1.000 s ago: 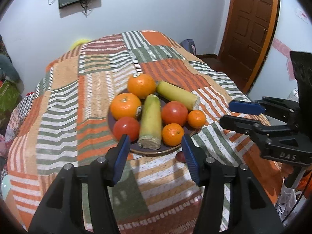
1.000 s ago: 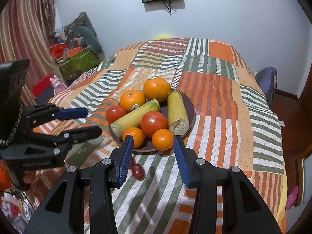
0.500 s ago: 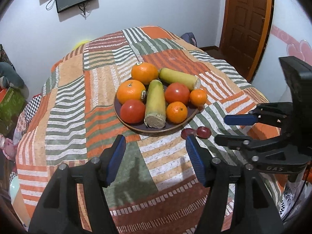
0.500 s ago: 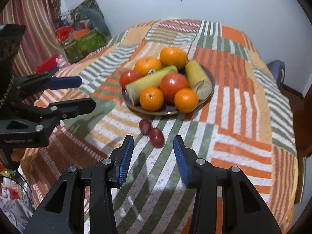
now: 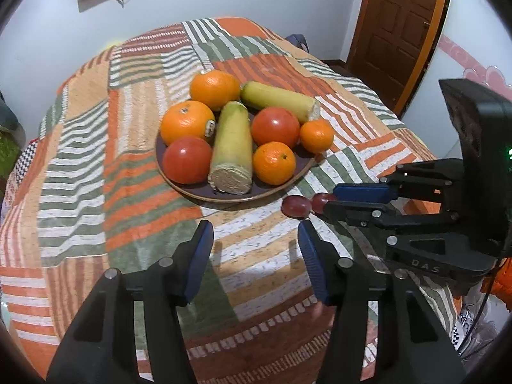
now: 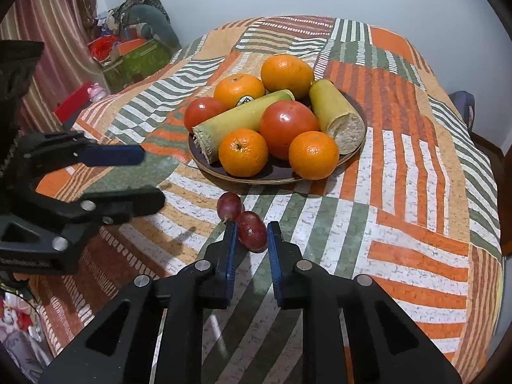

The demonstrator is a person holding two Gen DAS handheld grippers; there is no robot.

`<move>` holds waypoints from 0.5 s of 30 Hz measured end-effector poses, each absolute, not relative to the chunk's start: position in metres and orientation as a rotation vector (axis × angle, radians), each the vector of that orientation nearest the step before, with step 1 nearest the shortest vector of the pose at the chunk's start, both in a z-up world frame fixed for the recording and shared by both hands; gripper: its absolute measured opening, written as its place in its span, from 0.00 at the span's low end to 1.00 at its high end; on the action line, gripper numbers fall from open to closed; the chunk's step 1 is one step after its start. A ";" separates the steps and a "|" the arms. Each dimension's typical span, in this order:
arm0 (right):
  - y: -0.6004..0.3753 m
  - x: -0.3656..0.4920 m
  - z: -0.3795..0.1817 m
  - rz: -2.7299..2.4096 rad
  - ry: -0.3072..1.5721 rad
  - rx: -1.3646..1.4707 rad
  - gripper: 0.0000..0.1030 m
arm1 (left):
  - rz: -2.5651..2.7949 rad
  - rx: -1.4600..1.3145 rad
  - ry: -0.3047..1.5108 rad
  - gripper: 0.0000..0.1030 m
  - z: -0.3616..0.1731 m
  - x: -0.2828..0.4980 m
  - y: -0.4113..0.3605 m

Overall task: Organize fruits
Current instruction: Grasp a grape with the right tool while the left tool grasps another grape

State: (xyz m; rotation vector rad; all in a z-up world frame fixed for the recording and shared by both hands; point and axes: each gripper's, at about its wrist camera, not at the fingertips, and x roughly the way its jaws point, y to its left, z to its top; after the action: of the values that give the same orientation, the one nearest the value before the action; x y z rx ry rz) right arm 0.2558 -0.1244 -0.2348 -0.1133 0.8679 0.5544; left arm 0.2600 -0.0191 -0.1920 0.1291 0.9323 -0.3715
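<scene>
Red grape [image 6: 252, 231] lower centre | right claw [image 6: 251, 235] now clamped on it, was apart | left claw [image 5: 254, 254] closing, empty | next: plate [image 6: 256, 177]

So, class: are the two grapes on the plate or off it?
Off: both grapes lie on the cloth just in front of the plate.
</scene>
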 end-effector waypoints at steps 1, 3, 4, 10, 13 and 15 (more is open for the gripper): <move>-0.126 0.255 -0.234 0.556 0.867 -0.109 0.16 | -0.379 0.130 0.940 0.53 -0.194 0.261 -0.022; -0.129 0.254 -0.232 0.557 0.864 -0.103 0.16 | -0.387 0.134 0.950 0.53 -0.197 0.263 -0.026; -0.131 0.253 -0.231 0.557 0.860 -0.099 0.16 | -0.392 0.137 0.953 0.53 -0.198 0.263 -0.029; -0.147 0.249 -0.221 0.549 0.836 -0.081 0.13 | -0.423 0.151 0.975 0.53 -0.205 0.267 -0.047; -0.151 0.248 -0.222 0.552 0.847 -0.093 0.13 | -0.427 0.159 0.986 0.50 -0.209 0.271 -0.055; -0.153 0.247 -0.226 0.553 0.861 -0.096 0.13 | -0.434 0.157 0.999 0.45 -0.213 0.274 -0.059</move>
State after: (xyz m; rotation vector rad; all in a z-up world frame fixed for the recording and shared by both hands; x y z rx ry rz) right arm 0.2466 -0.1533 -0.2257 -0.0962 0.8609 0.5527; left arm 0.2740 -0.0592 -0.2130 0.1566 0.9991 -0.4336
